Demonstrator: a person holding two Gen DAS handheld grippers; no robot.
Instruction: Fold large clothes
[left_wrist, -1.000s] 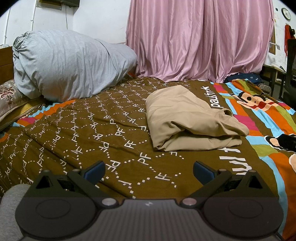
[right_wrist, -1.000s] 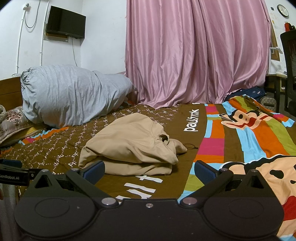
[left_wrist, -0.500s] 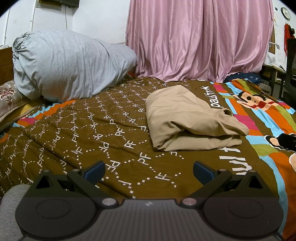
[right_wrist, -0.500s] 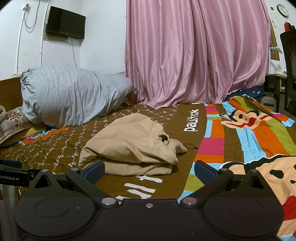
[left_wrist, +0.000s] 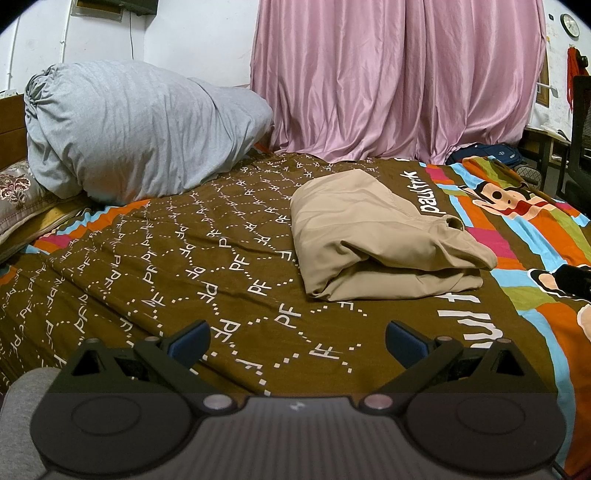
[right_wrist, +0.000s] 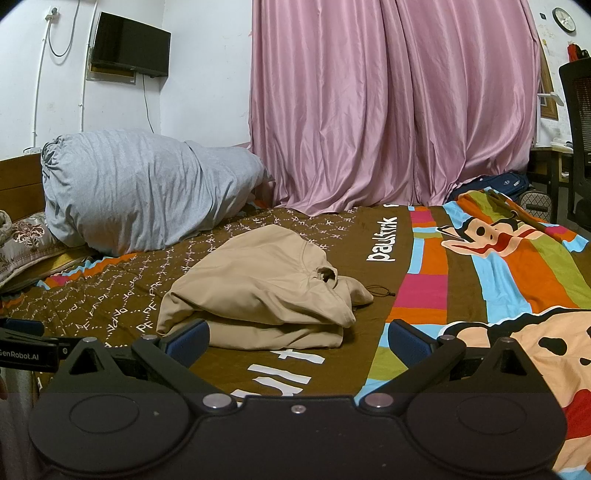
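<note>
A beige garment (left_wrist: 373, 236) lies folded in a thick stack on the brown patterned bedspread (left_wrist: 184, 266). In the left wrist view it sits ahead and to the right of my left gripper (left_wrist: 297, 338), which hovers open and empty over the bedspread. In the right wrist view the same beige garment (right_wrist: 266, 291) lies just ahead and slightly left of my right gripper (right_wrist: 297, 338), also open with nothing between its blue pads. A thin dark cord (right_wrist: 380, 291) trails from the garment's right side.
A large grey bundle of bedding (left_wrist: 136, 133) sits at the bed's back left, beside a patterned pillow (left_wrist: 18, 192). Pink curtains (right_wrist: 391, 107) hang behind the bed. A dark chair (right_wrist: 576, 140) and bags (right_wrist: 491, 182) stand at the far right. The left gripper's body (right_wrist: 22, 356) shows at left.
</note>
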